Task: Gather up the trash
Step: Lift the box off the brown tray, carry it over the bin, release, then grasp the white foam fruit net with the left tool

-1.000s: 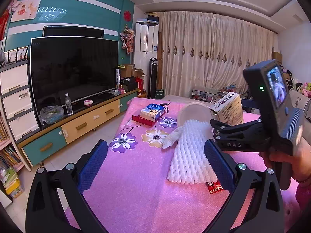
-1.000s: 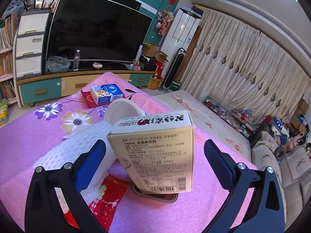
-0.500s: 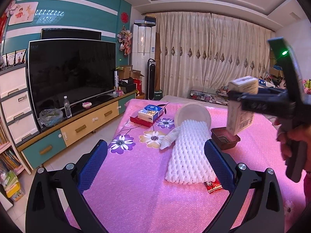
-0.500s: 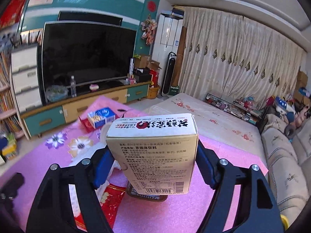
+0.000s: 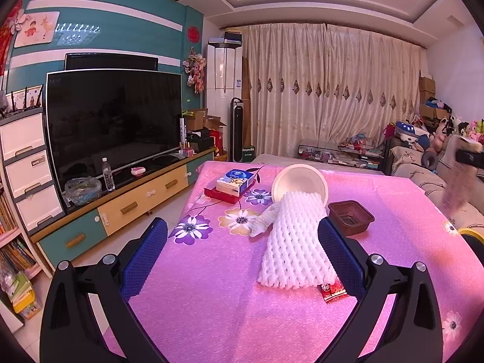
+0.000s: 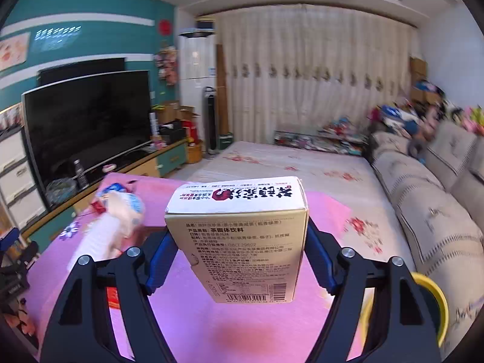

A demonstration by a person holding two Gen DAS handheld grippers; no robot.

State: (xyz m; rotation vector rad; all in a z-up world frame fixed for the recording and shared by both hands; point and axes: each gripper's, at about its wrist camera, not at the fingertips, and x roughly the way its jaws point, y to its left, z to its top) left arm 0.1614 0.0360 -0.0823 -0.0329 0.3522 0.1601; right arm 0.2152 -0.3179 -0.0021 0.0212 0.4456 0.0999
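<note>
At the far left of the left wrist view stands one big black television (image 5: 115, 124) on a low cabinet, with one small plastic bottle (image 5: 108, 178) in front of it. Low in that frame the left gripper (image 5: 242, 254) hangs over the pink surface (image 5: 211, 287); its jaws are wide open and grip nothing. Between the blue fingers, in the middle of the frame, lies one white foam net (image 5: 295, 242), soft and with many holes, and its far end touches one round white bowl (image 5: 299, 184) that is tipped on its side. Left of the bowl one blue tissue pack (image 5: 235, 181) rests on a flat red box. Right of the net sits one square brown plastic tray (image 5: 351, 217), and at the near end of the net lies one small red wrapper (image 5: 332, 289), partly behind the right finger.

In the right wrist view the right gripper (image 6: 239, 251) has its jaws closed on one cardboard drink box (image 6: 242, 242), rectangular, cream coloured, with printed text and a barcode. The box is held in the air above the pink surface, in the centre of the frame. At the lower right, one yellow round rim (image 6: 435, 299) shows behind the gripper.
</note>
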